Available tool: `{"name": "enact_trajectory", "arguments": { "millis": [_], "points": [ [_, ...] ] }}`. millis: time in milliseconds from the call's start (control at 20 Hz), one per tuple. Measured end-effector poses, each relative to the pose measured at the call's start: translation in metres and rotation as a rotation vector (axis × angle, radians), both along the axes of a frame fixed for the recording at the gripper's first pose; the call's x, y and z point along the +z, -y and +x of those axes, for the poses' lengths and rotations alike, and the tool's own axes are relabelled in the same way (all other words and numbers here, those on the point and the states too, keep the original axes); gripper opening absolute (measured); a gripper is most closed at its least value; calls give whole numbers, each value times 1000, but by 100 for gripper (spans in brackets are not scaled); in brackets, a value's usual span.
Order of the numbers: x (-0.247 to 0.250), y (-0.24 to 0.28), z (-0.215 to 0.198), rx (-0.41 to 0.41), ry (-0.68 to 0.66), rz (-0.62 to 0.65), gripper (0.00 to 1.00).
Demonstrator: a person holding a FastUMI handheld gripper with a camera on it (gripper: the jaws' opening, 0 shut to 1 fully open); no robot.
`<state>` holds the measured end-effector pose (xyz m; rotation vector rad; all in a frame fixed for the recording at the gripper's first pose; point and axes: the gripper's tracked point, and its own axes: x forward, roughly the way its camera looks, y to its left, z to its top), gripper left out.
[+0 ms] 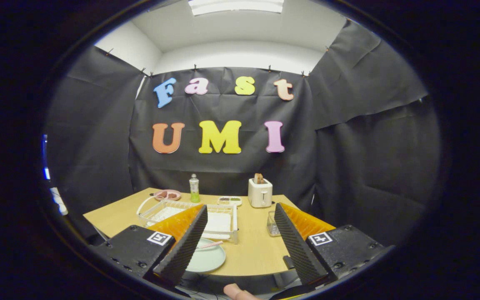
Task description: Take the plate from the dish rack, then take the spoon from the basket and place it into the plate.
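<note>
A pale green plate (208, 257) lies flat on the wooden table (256, 246), just ahead of my left finger (183, 246) and partly hidden by it. A spoon with a pink handle (208, 245) rests on the plate's far side. Behind the plate stands the white dish rack (190, 214). A small clear wire basket (272, 225) stands beside my right finger (296, 246). My gripper (240, 271) hovers over the table's near edge, open, with nothing between its fingers.
A white toaster (260, 192) with bread, a green soap bottle (194, 189), a pink dish (167, 194) with food and a small white tray (229, 201) stand along the table's far edge. A fingertip (236, 291) shows below the gripper.
</note>
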<state>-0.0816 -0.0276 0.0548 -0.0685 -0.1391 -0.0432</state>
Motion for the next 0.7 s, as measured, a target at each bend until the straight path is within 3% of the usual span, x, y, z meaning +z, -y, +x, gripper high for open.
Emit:
{"name": "enact_trajectory", "arguments": {
  "millis": [700],
  "points": [
    [-9,11,-2,6,-14,31,100]
  ]
}}
